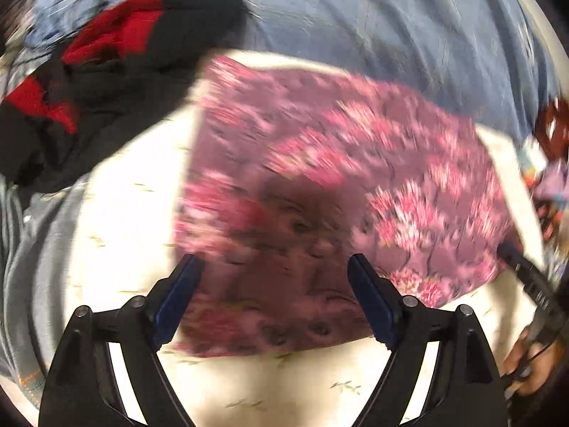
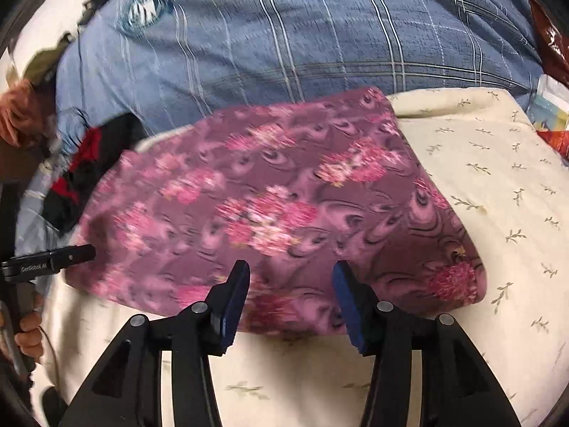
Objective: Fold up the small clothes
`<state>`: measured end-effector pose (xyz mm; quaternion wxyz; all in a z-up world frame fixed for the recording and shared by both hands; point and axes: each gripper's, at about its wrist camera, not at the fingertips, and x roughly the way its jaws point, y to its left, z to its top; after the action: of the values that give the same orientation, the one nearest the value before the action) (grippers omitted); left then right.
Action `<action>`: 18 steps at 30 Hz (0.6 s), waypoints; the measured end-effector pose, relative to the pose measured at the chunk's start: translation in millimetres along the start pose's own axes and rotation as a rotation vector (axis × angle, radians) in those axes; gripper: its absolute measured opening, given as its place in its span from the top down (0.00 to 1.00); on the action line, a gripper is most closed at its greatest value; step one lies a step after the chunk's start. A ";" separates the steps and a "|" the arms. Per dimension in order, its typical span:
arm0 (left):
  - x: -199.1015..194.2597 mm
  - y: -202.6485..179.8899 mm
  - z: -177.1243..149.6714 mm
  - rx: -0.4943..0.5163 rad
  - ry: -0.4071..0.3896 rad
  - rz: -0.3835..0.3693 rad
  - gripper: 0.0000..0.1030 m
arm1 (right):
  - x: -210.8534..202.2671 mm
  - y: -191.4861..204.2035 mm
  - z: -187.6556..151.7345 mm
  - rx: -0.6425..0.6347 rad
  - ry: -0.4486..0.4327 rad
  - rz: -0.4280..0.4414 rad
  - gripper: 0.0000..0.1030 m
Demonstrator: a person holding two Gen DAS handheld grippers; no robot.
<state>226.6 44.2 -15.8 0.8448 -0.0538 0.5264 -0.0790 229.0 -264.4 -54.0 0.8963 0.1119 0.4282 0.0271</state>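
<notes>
A purple cloth with pink flowers [image 1: 320, 185] lies flat and folded on a cream pillow [image 1: 117, 235]. It also shows in the right wrist view [image 2: 270, 206]. My left gripper [image 1: 275, 267] is open and empty, with its jaws spread over the cloth's near edge. My right gripper [image 2: 291, 274] is open and empty, also over the near edge of the cloth. The right gripper's finger shows at the right of the left wrist view [image 1: 526, 274]. The left gripper's finger shows at the left of the right wrist view [image 2: 53, 258].
A black and red garment [image 1: 89, 82] lies at the far left of the pillow; it also shows in the right wrist view [image 2: 81, 174]. A blue checked sheet [image 2: 302, 35] covers the bed behind. Colourful items [image 2: 551, 114] lie at the right edge.
</notes>
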 end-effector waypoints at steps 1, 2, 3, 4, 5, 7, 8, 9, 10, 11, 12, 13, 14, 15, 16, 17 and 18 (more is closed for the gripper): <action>-4.8 9.0 2.8 -0.026 -0.006 -0.001 0.17 | -3.9 1.1 0.4 0.007 -0.014 0.004 0.51; -10.8 21.2 5.7 -0.062 -0.018 -0.001 0.17 | -7.4 1.5 0.4 0.012 -0.027 0.004 0.51; -14.3 29.6 9.0 -0.084 -0.025 -0.008 0.17 | -10.7 0.4 1.1 0.021 -0.039 0.011 0.51; -16.7 38.4 13.6 -0.107 -0.027 -0.017 0.17 | -12.6 -2.3 2.9 0.036 -0.047 0.020 0.51; -17.3 47.7 19.1 -0.134 -0.025 -0.027 0.17 | -15.7 -6.4 5.7 0.054 -0.055 0.023 0.51; -16.3 62.1 32.8 -0.174 -0.019 -0.041 0.17 | -18.0 -19.8 20.3 0.093 -0.072 0.018 0.51; -13.7 68.6 42.0 -0.191 -0.015 -0.051 0.17 | -18.8 -26.7 29.0 0.112 -0.081 0.015 0.50; -12.2 71.0 47.7 -0.200 -0.010 -0.059 0.17 | -18.5 -38.0 41.6 0.142 -0.094 0.015 0.49; -6.7 73.6 56.5 -0.210 0.000 -0.070 0.17 | -17.5 -45.1 49.8 0.161 -0.097 0.023 0.49; 0.8 75.6 67.0 -0.223 0.014 -0.079 0.17 | -15.3 -53.9 59.4 0.187 -0.101 0.030 0.49; 6.5 76.4 73.4 -0.229 0.025 -0.084 0.17 | -11.4 -64.0 70.1 0.217 -0.106 0.035 0.48; 14.7 76.6 81.6 -0.231 0.038 -0.092 0.17 | -5.0 -74.4 81.0 0.246 -0.104 0.044 0.47; 25.3 76.2 91.3 -0.229 0.060 -0.092 0.17 | 3.7 -85.5 92.4 0.281 -0.099 0.051 0.47; 33.0 75.4 97.8 -0.227 0.072 -0.091 0.17 | 11.3 -92.9 99.5 0.306 -0.095 0.048 0.47; 41.6 74.1 105.5 -0.223 0.082 -0.092 0.17 | 20.1 -100.7 107.5 0.332 -0.092 0.039 0.47; 49.6 73.0 112.8 -0.218 0.091 -0.094 0.17 | 28.7 -107.0 114.2 0.352 -0.089 0.037 0.47; 58.3 72.8 121.1 -0.219 0.095 -0.091 0.17 | 40.1 -113.3 122.2 0.370 -0.082 0.037 0.47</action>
<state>366.2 105.6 -26.5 0.8036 -0.1659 0.5683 -0.0617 343.5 -390.5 -35.6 0.8765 0.2839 0.3867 -0.0402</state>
